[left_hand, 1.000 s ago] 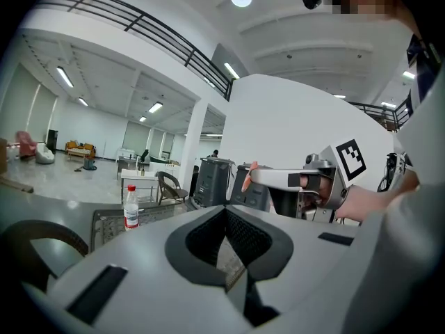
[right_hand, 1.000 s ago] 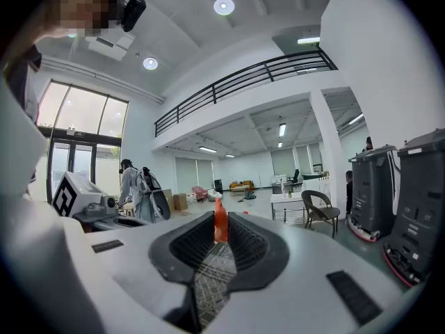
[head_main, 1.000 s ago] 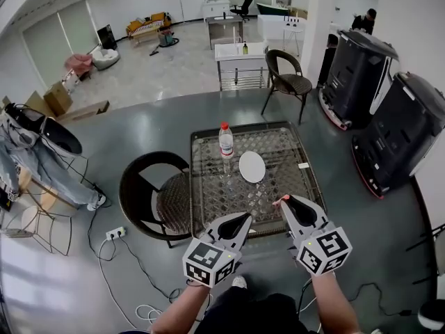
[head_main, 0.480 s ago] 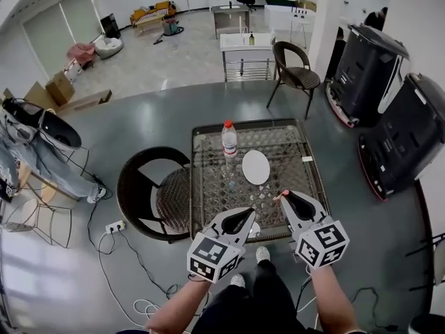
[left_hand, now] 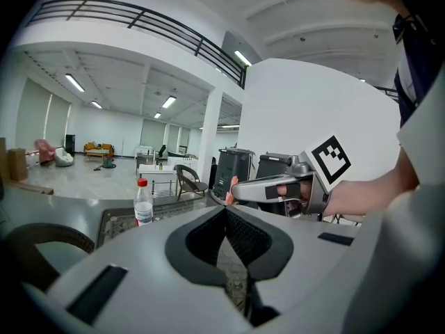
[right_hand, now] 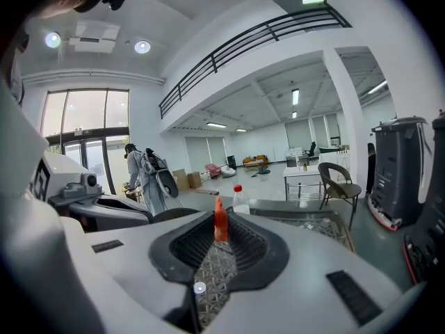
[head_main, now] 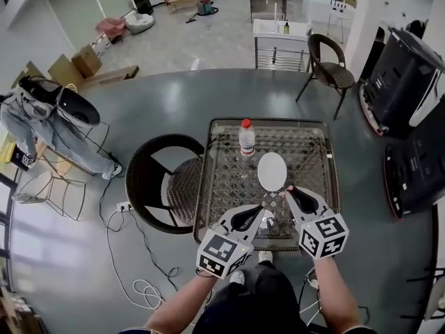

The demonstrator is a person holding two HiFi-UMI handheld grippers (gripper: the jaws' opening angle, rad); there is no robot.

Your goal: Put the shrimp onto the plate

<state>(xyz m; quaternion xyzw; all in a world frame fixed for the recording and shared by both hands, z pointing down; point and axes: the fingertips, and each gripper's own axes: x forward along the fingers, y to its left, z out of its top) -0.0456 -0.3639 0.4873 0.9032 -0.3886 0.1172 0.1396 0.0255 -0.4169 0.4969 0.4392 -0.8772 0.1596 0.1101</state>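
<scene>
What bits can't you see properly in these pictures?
Orange shrimp: lower end hidden between the right gripper's jaws in the right gripper view; only a speck in the head view.
White oval plate: missing from both gripper views, behind the gripper bodies.
Clear plastic bottle: label too small everywhere.

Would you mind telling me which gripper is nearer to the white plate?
Right. The right gripper is just off the plate, at its near rim; the left gripper is farther back.
</scene>
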